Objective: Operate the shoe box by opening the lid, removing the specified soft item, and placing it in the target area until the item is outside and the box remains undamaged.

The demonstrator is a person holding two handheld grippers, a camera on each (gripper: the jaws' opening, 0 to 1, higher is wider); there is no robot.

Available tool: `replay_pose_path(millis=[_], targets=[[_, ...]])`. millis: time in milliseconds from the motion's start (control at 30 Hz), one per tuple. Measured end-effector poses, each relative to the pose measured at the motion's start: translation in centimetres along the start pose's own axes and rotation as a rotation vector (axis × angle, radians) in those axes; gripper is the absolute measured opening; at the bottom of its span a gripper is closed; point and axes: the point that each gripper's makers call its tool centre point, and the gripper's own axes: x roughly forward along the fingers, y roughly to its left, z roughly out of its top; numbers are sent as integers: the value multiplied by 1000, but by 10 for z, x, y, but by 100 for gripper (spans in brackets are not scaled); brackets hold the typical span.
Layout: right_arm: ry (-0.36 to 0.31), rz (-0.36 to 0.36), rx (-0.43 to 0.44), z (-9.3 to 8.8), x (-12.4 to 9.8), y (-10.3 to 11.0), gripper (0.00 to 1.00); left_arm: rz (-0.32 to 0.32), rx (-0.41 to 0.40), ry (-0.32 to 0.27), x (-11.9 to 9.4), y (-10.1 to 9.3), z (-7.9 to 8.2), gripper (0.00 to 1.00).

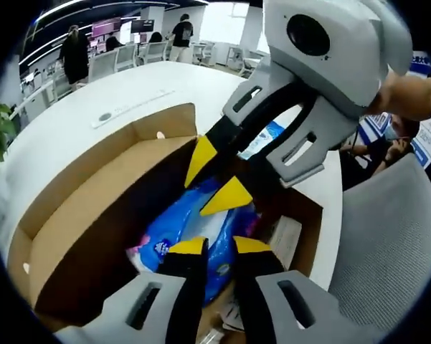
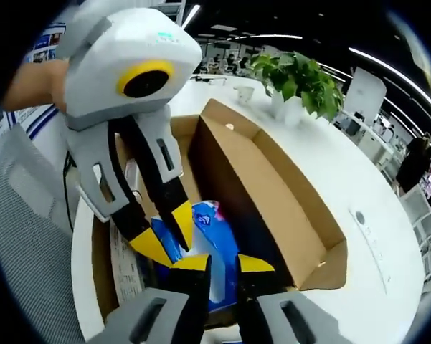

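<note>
The shoe box [image 1: 93,208] lies open on the white bench [image 1: 72,122], so removal is in hand. The blue soft pack [image 1: 179,240] rests inside, just ahead of the left tongs [image 1: 220,246], jaws slightly parted, empty. The right tongs [image 2: 224,262] reach in too (likewise parted). Next: close on the pack and lift without snagging the cardboard walls. A potted plant [image 2: 297,79] stands beyond.

Blue pack [image 1: 179,236] half hidden behind left jaws and right gripper [image 1: 214,179]. Print on its label too small to read. Box [image 2: 272,193] near end cut off behind right jaws. Papers [image 2: 125,269] beside pack partly covered, text illegible.
</note>
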Motion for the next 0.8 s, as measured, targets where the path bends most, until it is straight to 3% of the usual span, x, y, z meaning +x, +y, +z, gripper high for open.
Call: replay_pose_path(millis=[200,367,800], targets=[[18,-4,4,-5,3,-1,0,3,17,-1,1,-1,-2,5],[-1,-22,5,-2,-1,-4,0,-8,43,-4,0,-7,-4,0],[-64,-44,2,18,-11,-10,0,11,70,-3,-18,-4,2,0]])
